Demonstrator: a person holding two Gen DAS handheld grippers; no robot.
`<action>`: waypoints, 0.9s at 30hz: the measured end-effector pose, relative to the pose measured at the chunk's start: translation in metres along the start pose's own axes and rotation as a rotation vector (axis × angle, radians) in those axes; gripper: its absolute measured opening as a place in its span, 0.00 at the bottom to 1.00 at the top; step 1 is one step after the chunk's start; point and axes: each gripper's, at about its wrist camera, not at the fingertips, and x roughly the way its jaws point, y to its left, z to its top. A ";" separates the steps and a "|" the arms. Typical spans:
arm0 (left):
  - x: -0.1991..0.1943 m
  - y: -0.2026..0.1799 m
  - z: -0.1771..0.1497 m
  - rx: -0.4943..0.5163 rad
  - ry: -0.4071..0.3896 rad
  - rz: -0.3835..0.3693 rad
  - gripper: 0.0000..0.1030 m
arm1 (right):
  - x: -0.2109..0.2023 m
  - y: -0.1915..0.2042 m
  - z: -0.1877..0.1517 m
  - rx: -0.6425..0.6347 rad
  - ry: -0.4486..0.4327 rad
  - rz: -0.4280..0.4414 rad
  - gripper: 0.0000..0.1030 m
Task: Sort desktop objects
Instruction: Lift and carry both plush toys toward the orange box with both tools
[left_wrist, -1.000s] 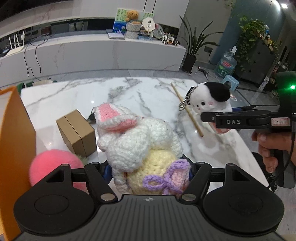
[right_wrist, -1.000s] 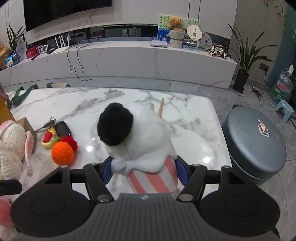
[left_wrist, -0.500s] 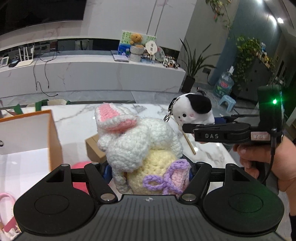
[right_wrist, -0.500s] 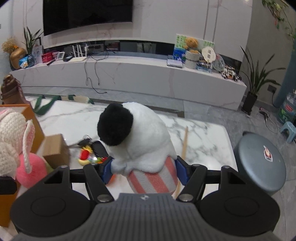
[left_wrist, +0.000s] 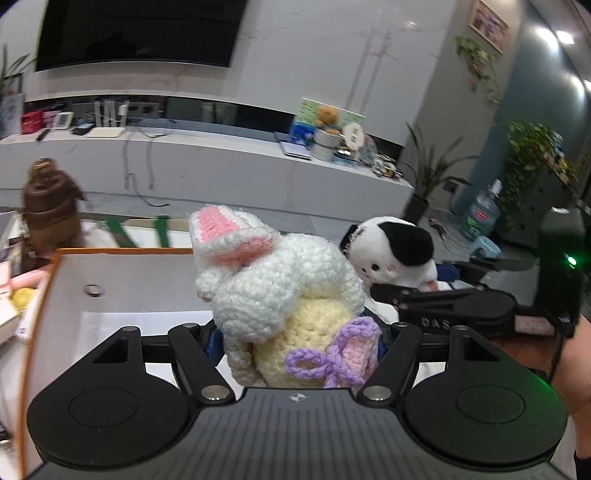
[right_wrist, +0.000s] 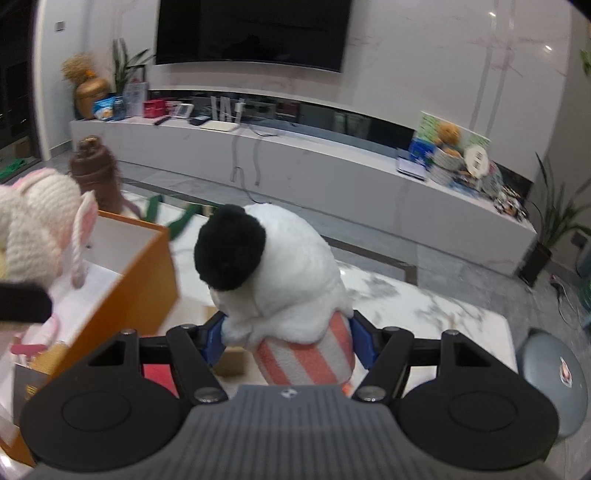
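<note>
My left gripper (left_wrist: 295, 341) is shut on a crocheted white and yellow bunny (left_wrist: 280, 295) with pink ears and a purple bow, held in the air over the open orange box (left_wrist: 110, 273). My right gripper (right_wrist: 288, 339) is shut on a white plush toy (right_wrist: 280, 273) with a black ear and a pink-striped base, held just right of the orange box (right_wrist: 147, 291). The plush (left_wrist: 395, 254) and right gripper (left_wrist: 443, 306) also show at the right of the left wrist view. The bunny (right_wrist: 33, 229) shows at the left of the right wrist view.
A brown bottle (left_wrist: 50, 214) stands behind the orange box. A small cardboard box (right_wrist: 231, 362) and a red item (right_wrist: 159, 373) lie on the marble table (right_wrist: 443, 321) below the plush. A grey round bin (right_wrist: 554, 365) stands right of the table.
Both grippers have risen and moved left with their toys. The bunny now hangs over the orange box, and the plush has come up beside the box's right wall.
</note>
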 end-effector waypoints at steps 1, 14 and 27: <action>-0.003 0.007 0.001 -0.010 -0.004 0.008 0.79 | 0.000 0.008 0.003 -0.009 -0.005 0.011 0.66; -0.025 0.097 -0.009 -0.086 0.042 0.122 0.79 | -0.003 0.113 0.031 -0.132 -0.047 0.170 0.66; -0.004 0.127 -0.034 -0.021 0.215 0.185 0.79 | 0.026 0.179 0.012 -0.275 0.038 0.206 0.66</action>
